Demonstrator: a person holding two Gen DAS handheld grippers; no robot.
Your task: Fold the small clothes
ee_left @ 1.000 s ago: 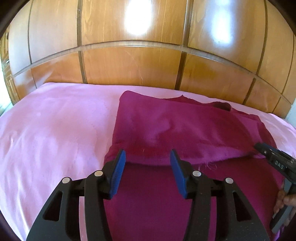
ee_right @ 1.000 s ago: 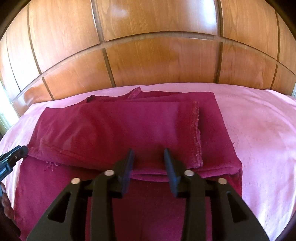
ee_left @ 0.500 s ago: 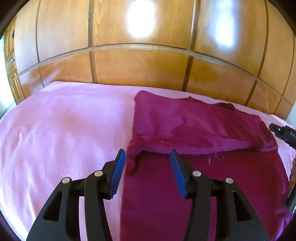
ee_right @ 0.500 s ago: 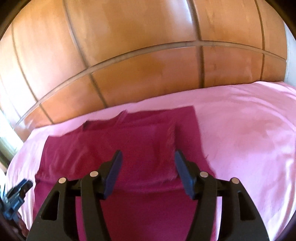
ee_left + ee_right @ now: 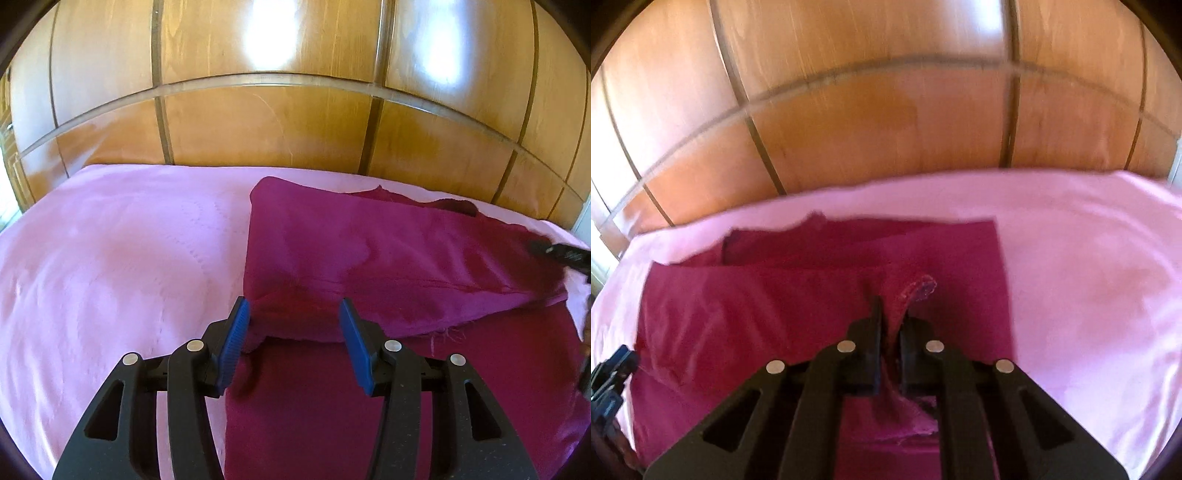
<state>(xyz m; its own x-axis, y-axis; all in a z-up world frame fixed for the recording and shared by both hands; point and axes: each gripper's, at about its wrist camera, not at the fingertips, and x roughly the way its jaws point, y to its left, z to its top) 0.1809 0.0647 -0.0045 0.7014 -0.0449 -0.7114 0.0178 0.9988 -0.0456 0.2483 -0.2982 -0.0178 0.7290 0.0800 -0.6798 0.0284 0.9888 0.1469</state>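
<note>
A magenta garment (image 5: 388, 258) lies partly folded on a pink sheet (image 5: 110, 266). In the left wrist view my left gripper (image 5: 293, 325) is open, its blue pads on either side of the folded edge at the garment's near left corner. In the right wrist view the garment (image 5: 757, 314) fills the middle. My right gripper (image 5: 891, 332) is shut on a raised pinch of the folded layer's right edge, and cloth sticks up between its fingers. The right gripper's tip (image 5: 561, 253) shows at the left view's right edge. The left gripper's tip (image 5: 613, 373) shows at the right view's left edge.
A glossy wooden panelled wall (image 5: 295, 110) rises directly behind the sheet and also shows in the right wrist view (image 5: 868, 122). Bare pink sheet lies left of the garment in the left view and right of it in the right view (image 5: 1089, 295).
My right gripper has closed on the folded layer's right edge and lifted a pinch of cloth. My left gripper has stayed open and moved in around the garment's near left fold.
</note>
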